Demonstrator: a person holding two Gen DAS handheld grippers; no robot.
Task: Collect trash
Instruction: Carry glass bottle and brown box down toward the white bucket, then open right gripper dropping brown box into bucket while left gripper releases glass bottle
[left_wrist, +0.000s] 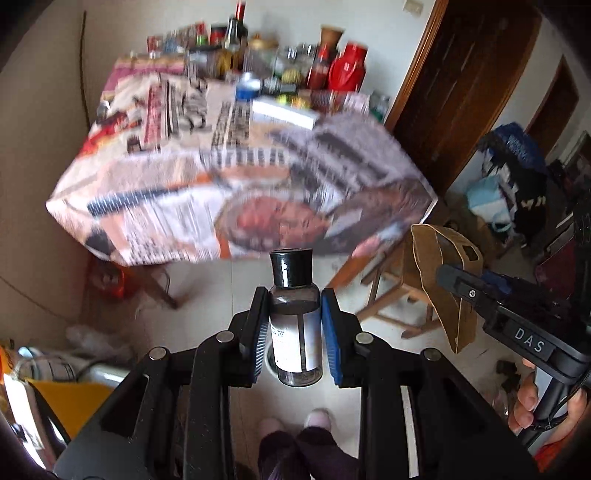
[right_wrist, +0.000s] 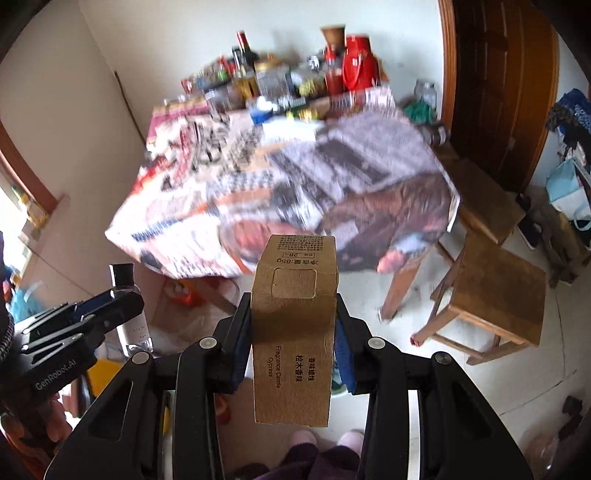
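Observation:
My left gripper (left_wrist: 294, 325) is shut on a small clear bottle (left_wrist: 294, 332) with a black cap and a white label, held upright between the blue pads. My right gripper (right_wrist: 293, 332) is shut on a brown cardboard candle box (right_wrist: 293, 325) with printed text, gripped at its middle. Each gripper shows in the other's view: the right gripper (left_wrist: 465, 291) with the box (left_wrist: 443, 280) at the right edge, the left gripper (right_wrist: 107, 306) with the bottle (right_wrist: 127, 295) at the left edge. Both hang above the floor in front of the table (left_wrist: 229, 173).
The table (right_wrist: 295, 184) wears a printed cloth, with bottles, jars and a red jug (right_wrist: 358, 66) crowding its far end. Two wooden stools (right_wrist: 495, 295) stand to the right, near a dark wooden door (right_wrist: 506, 92). Bags (left_wrist: 509, 184) pile by the right wall. A person's slippered feet (left_wrist: 295, 424) are below.

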